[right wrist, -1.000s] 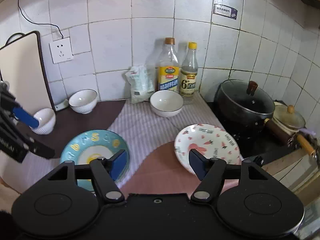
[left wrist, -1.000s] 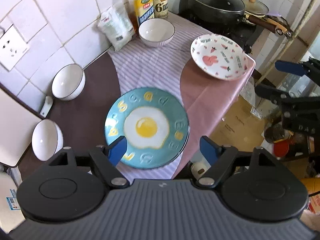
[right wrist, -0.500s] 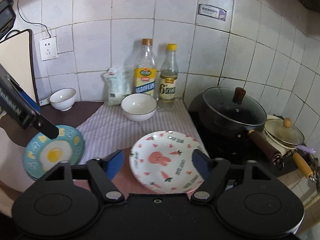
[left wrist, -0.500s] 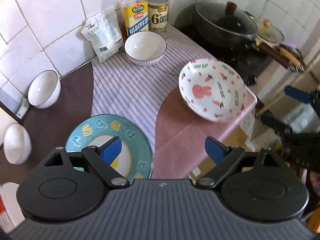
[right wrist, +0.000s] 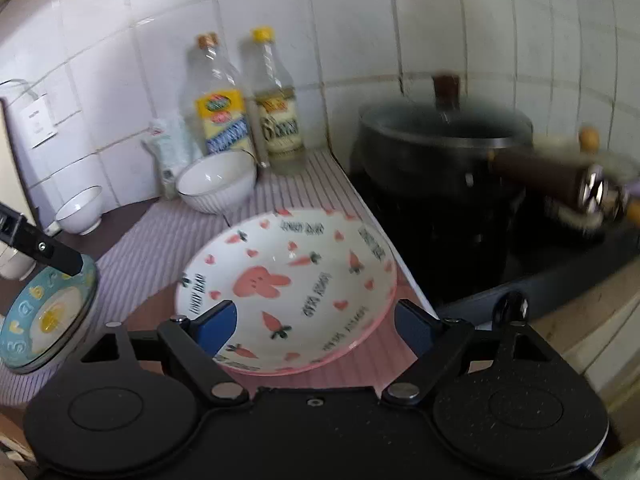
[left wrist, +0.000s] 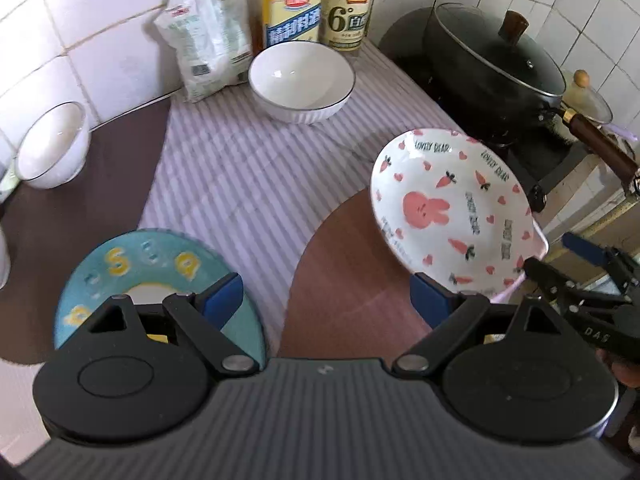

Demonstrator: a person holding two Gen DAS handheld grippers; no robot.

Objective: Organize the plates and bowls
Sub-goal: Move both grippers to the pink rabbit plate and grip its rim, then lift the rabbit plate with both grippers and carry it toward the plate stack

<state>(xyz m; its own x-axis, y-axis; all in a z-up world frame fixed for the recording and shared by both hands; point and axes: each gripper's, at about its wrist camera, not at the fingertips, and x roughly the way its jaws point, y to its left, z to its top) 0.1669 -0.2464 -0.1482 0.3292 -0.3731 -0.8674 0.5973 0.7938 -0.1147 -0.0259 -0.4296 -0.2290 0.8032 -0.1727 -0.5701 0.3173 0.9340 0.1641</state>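
Observation:
A white plate with a pink rabbit (left wrist: 448, 208) lies at the counter's right edge; it also shows in the right wrist view (right wrist: 288, 284). My right gripper (right wrist: 314, 328) is open, its fingers either side of the plate's near rim; it also shows from the left wrist view (left wrist: 560, 256). A teal plate with a fried-egg picture (left wrist: 152, 272) lies at the near left, also in the right wrist view (right wrist: 44, 316). My left gripper (left wrist: 326, 300) is open and empty above the counter between the two plates. A white bowl (left wrist: 302, 78) stands at the back, another (left wrist: 52, 146) at the left.
Two bottles (left wrist: 292, 4) and a white bag (left wrist: 208, 40) stand against the tiled wall. A black lidded pan (left wrist: 496, 60) with a brown handle sits on the stove at the right. The counter's edge drops off right of the rabbit plate.
Both grippers have moved right and closer to the counter. The right gripper has come up to the rabbit plate, its fingers now around the near rim. The left gripper has passed off the teal plate.

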